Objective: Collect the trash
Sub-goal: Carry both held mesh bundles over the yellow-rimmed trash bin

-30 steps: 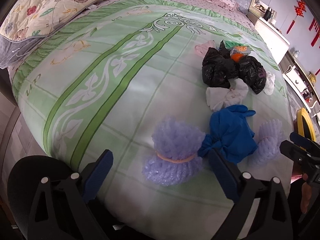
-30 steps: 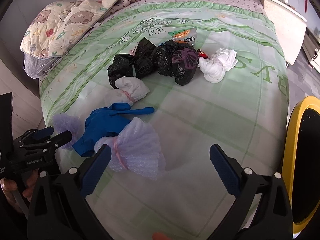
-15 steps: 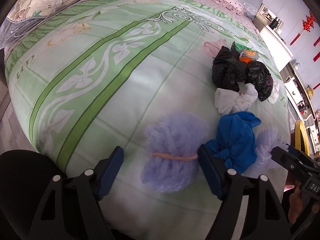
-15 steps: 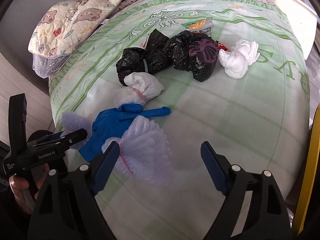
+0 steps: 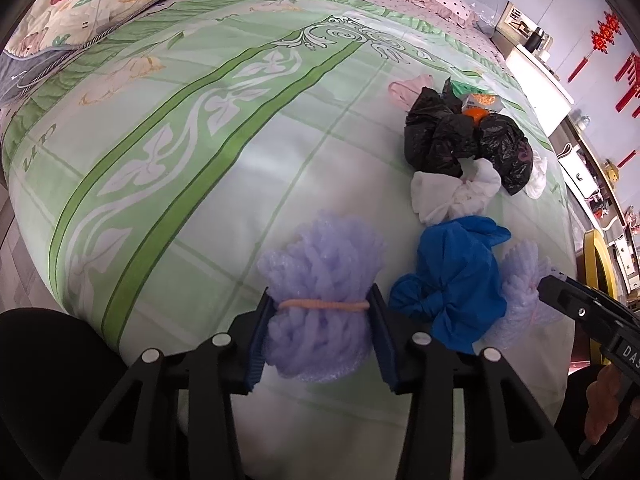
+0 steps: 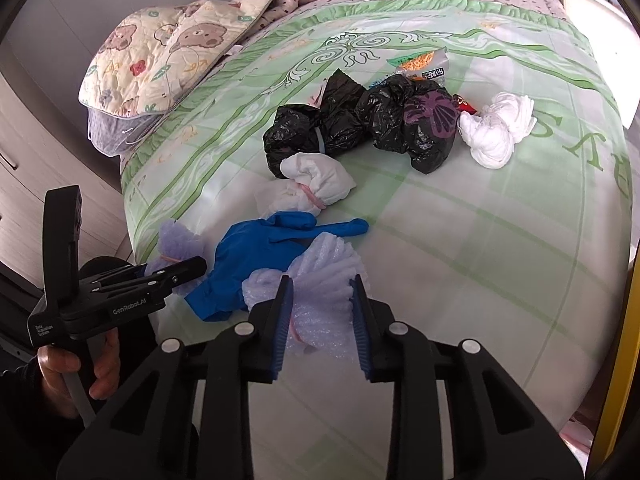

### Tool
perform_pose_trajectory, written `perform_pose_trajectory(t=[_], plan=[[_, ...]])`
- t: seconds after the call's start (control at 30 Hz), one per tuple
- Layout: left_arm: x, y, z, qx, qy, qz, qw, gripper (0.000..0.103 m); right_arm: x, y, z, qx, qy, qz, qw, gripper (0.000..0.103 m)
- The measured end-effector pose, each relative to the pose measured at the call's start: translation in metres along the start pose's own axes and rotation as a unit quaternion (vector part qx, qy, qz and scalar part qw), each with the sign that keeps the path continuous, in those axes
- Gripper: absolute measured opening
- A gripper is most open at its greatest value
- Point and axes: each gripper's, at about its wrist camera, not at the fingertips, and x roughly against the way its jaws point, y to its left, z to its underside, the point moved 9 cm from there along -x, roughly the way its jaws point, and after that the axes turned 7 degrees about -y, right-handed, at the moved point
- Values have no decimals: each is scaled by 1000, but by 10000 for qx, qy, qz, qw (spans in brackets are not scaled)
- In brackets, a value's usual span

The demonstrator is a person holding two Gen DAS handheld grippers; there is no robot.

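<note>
Two lilac foam-wrap bundles lie near the bed's front edge with a blue glove (image 5: 452, 284) between them. My left gripper (image 5: 320, 336) is closing, its blue pads pressing both sides of the left foam bundle (image 5: 320, 276) at its orange band. My right gripper (image 6: 320, 320) is closing too, pads squeezing the right foam bundle (image 6: 324, 268), which is tied with a pink band. Each gripper shows in the other's view: the left gripper (image 6: 192, 268) beside the blue glove (image 6: 256, 256), the right gripper (image 5: 560, 292) at the far bundle.
Farther up the green bedspread (image 5: 200, 140) lie a white tied bundle (image 6: 316, 184), black bags (image 6: 360, 120), another white bundle (image 6: 496, 132) and a snack wrapper (image 6: 420, 62). A folded bear quilt (image 6: 160, 52) sits at the back left. A yellow rim (image 6: 624, 360) stands right of the bed.
Both grippers went from wide open to closed around their foam bundles, after easing forward and down onto them. The other trash has not moved.
</note>
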Motion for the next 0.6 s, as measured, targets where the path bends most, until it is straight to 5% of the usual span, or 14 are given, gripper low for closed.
perform_pose_trajectory(t=[0.6], plan=[[56,-20,-16,-585,-1151,11,9916,41,60,-8,-23,99,-1082,349,9935,19]])
